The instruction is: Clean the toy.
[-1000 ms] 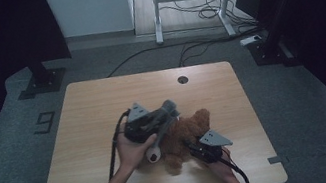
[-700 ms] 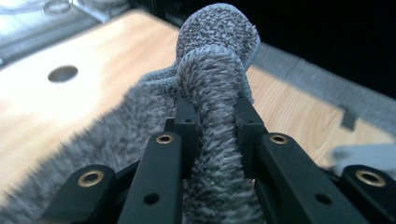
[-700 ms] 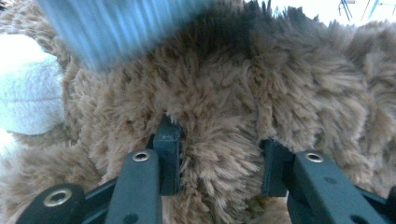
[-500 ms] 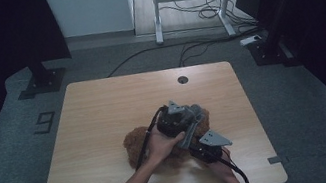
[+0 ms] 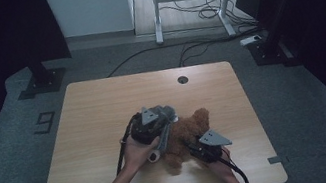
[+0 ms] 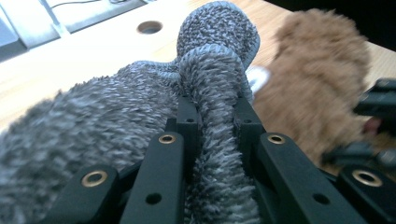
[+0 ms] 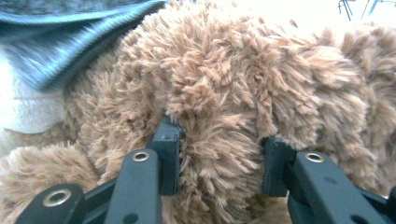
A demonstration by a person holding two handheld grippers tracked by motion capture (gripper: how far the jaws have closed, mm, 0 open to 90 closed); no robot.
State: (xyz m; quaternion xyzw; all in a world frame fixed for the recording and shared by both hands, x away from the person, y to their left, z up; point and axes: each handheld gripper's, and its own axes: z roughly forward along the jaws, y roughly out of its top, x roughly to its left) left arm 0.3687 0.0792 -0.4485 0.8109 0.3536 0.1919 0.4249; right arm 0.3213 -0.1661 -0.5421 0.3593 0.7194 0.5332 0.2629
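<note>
Shaggy brown plush bear [image 7: 224, 93], nubby grey knit cloth [image 6: 116, 112], matt wooden table [image 5: 102, 102].

Left hand-held gripper [image 5: 156, 123] lying across the middle, jaws clamping tight on grey fabric, right hand-held gripper [image 5: 200, 150] sitting low at the near edge, jaws pinching brown plush, both forearms reaching in from below

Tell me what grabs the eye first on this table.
A brown teddy bear lies near the table's front edge, its fur pinched by the right gripper. On its left side, the left gripper is clamped on a fold of fuzzy grey cloth beside the bear.
</note>
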